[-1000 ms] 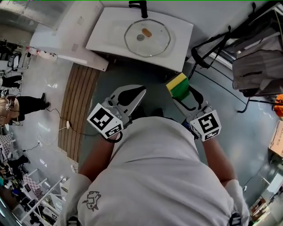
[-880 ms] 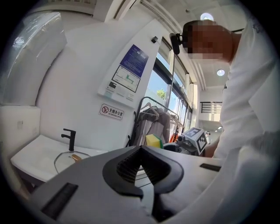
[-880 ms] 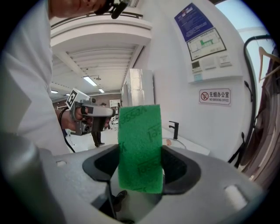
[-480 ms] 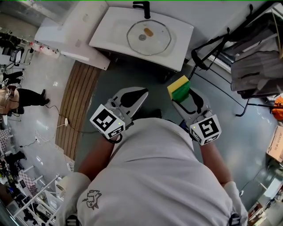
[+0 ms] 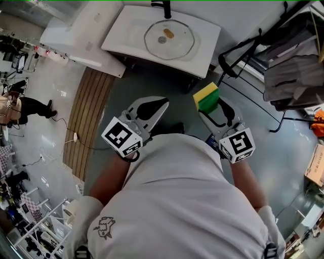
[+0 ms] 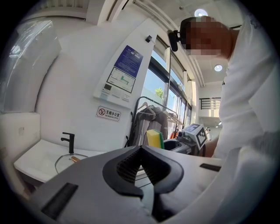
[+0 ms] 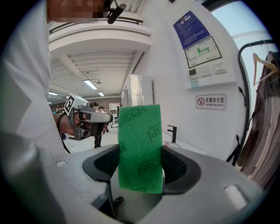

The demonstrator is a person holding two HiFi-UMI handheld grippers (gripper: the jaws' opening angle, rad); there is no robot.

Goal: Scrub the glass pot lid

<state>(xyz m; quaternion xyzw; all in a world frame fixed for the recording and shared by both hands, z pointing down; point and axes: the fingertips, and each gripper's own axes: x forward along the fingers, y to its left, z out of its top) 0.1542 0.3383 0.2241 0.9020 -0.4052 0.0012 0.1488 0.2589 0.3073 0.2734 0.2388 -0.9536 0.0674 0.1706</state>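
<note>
White basin (image 5: 203, 44), glass pot lid (image 5: 177, 48) lying in it, black tap (image 5: 163, 6) behind

White short-sleeved tee (image 5: 177, 202) is being worn; small dark sketch logo (image 5: 105, 228) is being displayed on tee's L sleeve. Ahead of tee, grey L gripper (image 5: 163, 103) & R gripper (image 5: 211, 110), each w/ b&w marker cube (image 5: 121, 137), are being shown.

Grey glossy floor (image 5: 283, 152), brown slatted wood mat (image 5: 88, 116) at left, white basin counter (image 5: 207, 35) w/ black tap (image 5: 163, 7), rack of grey clothes (image 5: 293, 71) at right, tall bright windows (image 6: 155, 87)
</note>
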